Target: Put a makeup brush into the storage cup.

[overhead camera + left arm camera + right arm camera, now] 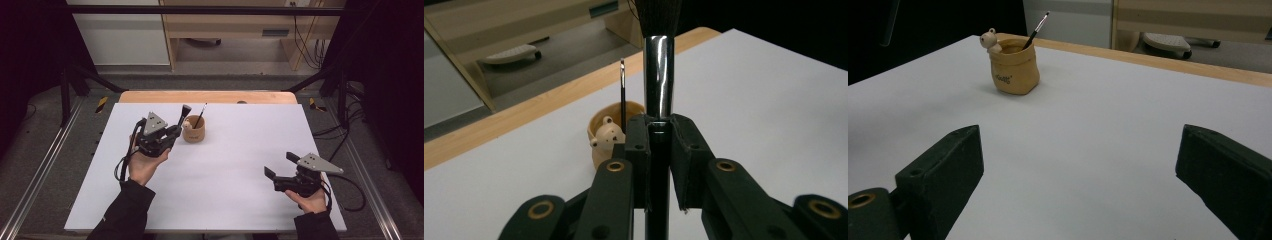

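Observation:
A tan sack-shaped pot (194, 131) (611, 135) (1014, 67) with a small bear figure on its rim stands on the white table (240, 165). A thin brush (201, 116) (622, 92) (1036, 31) leans inside it. My left gripper (176, 131) (659, 135) hovers just left of the pot, shut on a thick makeup brush (184, 116) (658, 75) with a chrome ferrule and dark bristles pointing up. At the near right my right gripper (280, 165) (1078, 165) rests open, nothing between its jaws.
A wooden edge (207, 96) borders the table's far side. Black frame bars and cables (340, 130) flank the table. Wooden furniture (235, 25) stands on the floor beyond. White surface spreads between the two grippers.

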`<action>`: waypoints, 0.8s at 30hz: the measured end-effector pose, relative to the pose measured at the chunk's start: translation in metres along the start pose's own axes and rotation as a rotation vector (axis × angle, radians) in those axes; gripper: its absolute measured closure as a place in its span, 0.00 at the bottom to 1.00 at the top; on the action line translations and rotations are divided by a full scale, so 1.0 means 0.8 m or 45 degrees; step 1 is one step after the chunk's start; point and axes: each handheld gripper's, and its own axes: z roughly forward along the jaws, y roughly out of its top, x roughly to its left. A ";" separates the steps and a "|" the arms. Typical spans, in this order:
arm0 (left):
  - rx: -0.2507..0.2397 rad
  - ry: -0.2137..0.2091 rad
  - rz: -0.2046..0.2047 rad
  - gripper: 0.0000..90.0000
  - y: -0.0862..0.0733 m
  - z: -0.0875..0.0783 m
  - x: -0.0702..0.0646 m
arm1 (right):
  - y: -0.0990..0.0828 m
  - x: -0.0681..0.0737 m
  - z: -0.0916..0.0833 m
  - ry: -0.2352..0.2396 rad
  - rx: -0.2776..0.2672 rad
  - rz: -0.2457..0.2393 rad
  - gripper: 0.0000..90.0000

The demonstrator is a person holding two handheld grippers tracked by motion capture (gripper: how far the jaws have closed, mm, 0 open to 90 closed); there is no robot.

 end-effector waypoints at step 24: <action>-0.224 0.101 -0.143 0.87 0.025 0.042 0.006 | 0.002 -0.001 -0.003 -0.004 -0.013 -0.001 0.06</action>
